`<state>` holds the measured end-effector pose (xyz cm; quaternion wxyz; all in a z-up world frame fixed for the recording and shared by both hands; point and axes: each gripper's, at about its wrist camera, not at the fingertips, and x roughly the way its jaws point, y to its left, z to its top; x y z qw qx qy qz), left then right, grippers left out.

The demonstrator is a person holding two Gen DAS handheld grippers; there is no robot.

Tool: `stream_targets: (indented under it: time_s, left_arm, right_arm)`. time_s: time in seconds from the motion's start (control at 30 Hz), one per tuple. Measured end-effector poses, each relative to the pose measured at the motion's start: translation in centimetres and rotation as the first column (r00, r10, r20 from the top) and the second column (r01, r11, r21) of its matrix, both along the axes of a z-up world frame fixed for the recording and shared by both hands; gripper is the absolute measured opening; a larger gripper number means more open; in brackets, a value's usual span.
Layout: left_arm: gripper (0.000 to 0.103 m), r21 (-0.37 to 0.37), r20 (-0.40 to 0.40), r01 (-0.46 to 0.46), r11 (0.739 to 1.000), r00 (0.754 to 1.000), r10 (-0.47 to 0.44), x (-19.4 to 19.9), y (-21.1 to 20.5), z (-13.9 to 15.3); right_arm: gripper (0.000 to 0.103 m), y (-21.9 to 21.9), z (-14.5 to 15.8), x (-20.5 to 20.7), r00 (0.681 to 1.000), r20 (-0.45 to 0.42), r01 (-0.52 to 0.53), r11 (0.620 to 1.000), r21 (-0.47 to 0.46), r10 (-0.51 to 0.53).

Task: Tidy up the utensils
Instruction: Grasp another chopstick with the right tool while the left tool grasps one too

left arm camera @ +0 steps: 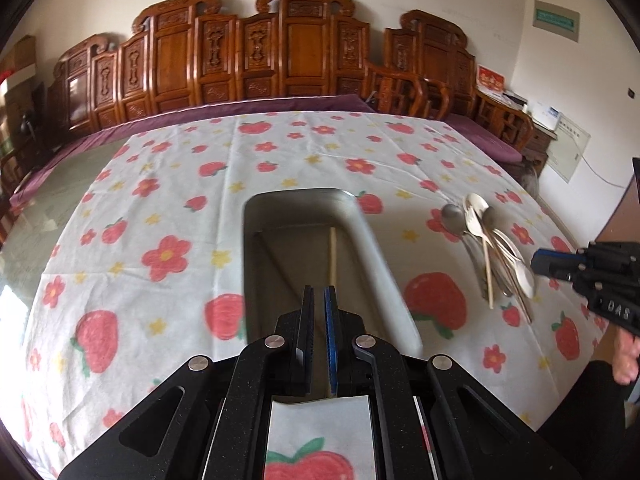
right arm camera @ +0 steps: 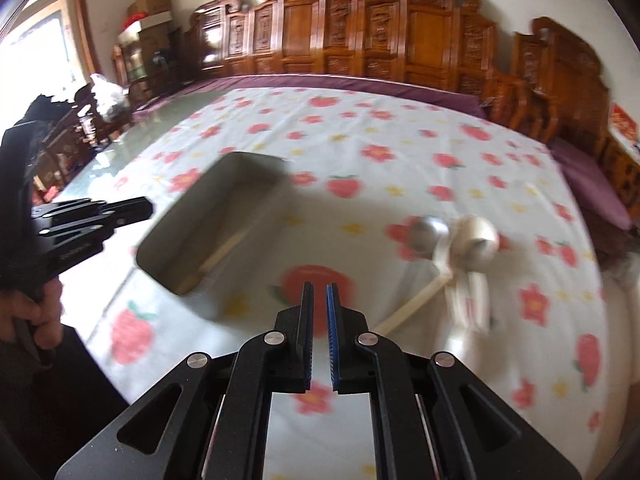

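The right wrist view was smeared with blur, so the pile of utensils (right arm camera: 460,256) read there only as pale rounded bowls and handles; how many pieces it held could not be made out. The left wrist view was sharper: the same pile (left arm camera: 490,248) mixed metal spoons, white spoons and a wooden stick, lying on the tablecloth (left arm camera: 168,200) right of the tray (left arm camera: 384,264).

The tray, a grey rectangular bin with rounded corners, was partly covered at its near end by the left gripper (left arm camera: 319,294). Inside it lay 1 wooden chopstick (left arm camera: 332,256), its lower end hidden behind the fingers.

The left gripper's fingers stood nearly together with nothing between them, above the tray. The right gripper (right arm camera: 319,292) likewise showed only a narrow slit, empty, over bare cloth between tray and pile.

The cloth was white and creased, printed with red strawberries and flowers. Carved wooden chairs (left arm camera: 256,52) lined the far wall.
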<state>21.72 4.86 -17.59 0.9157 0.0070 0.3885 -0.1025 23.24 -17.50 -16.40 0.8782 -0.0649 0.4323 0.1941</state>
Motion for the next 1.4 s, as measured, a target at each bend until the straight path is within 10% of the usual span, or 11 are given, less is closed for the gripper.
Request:
stream_targets:
  time_s: [0.7,1.4]
  left_arm:
    - [0.004,0.056,-0.054,0.169,0.984,0.985,-0.166,-1.1,-8.7,-2.8]
    - [0.019,0.101,-0.055,0.215,0.971,0.976,-0.211,-1.5,-13.8,-1.7]
  right_arm:
    - [0.018,-6.7,-9.6,2.1,0.975,-0.161,0.142,0.986,-0.091,-0.156]
    - [0.006,-11.6,-1.8,-2.9,0.987,-0.023,0.156,0.987,-0.036,-0.157]
